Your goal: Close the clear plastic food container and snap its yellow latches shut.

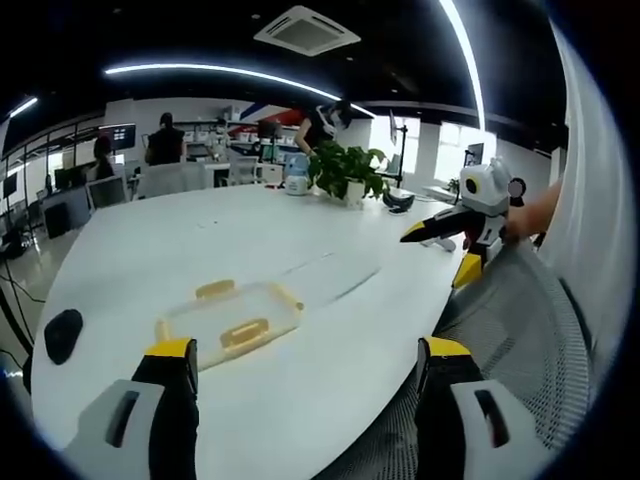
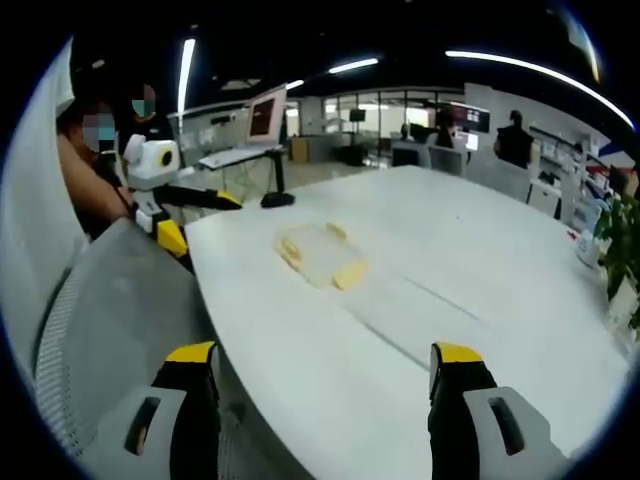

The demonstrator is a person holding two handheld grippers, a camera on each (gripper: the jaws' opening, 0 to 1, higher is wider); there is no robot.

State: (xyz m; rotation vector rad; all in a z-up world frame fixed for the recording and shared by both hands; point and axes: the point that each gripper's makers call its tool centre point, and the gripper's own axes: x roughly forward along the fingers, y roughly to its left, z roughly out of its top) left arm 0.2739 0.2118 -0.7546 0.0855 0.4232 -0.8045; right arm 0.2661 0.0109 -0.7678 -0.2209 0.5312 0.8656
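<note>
Both views look from the table's [image 1: 250,420] edge across it, well back, sharing the container [image 1: 232,318] between them.

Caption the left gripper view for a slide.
Open left gripper faces a clear container with yellow latches on a white table.

The counter [image 1: 200,240] is plain white. The container [image 1: 232,318] is clear with yellow latches [image 1: 245,333]. Each claw [image 1: 305,375] is black with yellow tips on grey bodies. The plant [image 1: 347,168] is green; the chair mesh [image 2: 110,300] is grey.
</note>
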